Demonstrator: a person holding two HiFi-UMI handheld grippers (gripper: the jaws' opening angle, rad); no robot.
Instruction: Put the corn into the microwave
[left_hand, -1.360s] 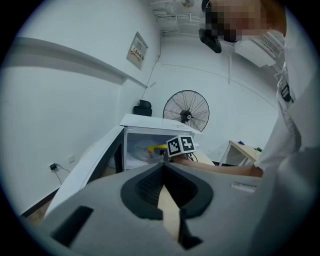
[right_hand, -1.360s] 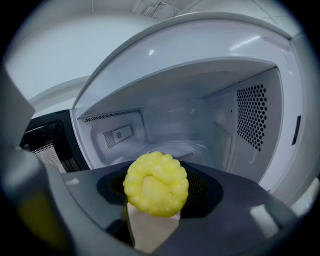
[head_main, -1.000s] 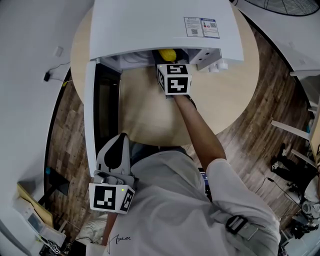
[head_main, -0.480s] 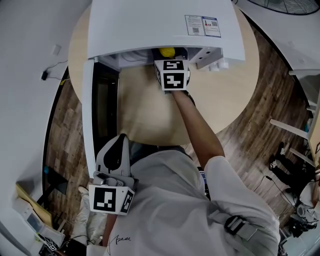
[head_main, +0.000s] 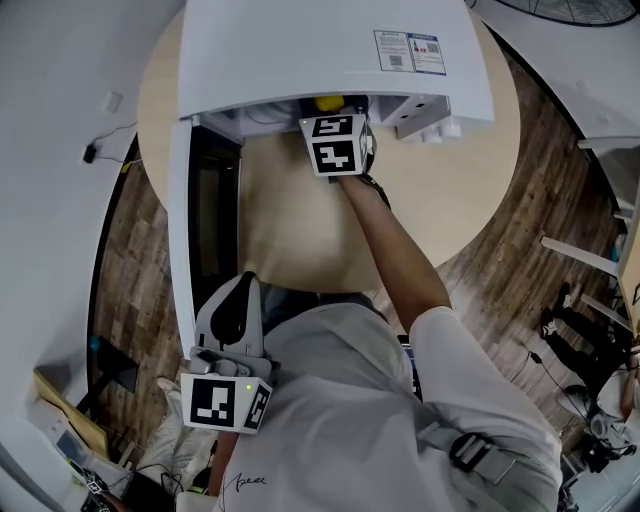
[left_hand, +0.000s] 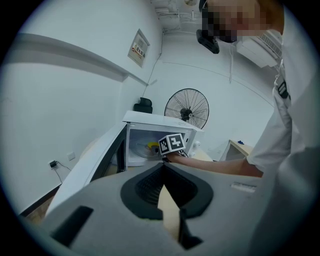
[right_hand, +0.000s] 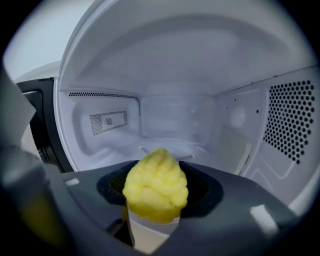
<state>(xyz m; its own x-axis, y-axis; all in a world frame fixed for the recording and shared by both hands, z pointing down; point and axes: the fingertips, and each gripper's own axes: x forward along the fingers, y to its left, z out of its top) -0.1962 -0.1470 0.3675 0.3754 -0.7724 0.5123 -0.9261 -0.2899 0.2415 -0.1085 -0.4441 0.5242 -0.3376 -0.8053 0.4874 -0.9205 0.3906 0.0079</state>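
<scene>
Right jaws tight on corn (right_hand: 156, 185)

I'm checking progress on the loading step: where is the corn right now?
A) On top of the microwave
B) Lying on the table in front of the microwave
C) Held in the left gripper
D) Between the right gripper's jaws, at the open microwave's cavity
D: the right gripper view shows the yellow corn clamped in the right gripper, with the white inside walls of the microwave just ahead of it.
</scene>
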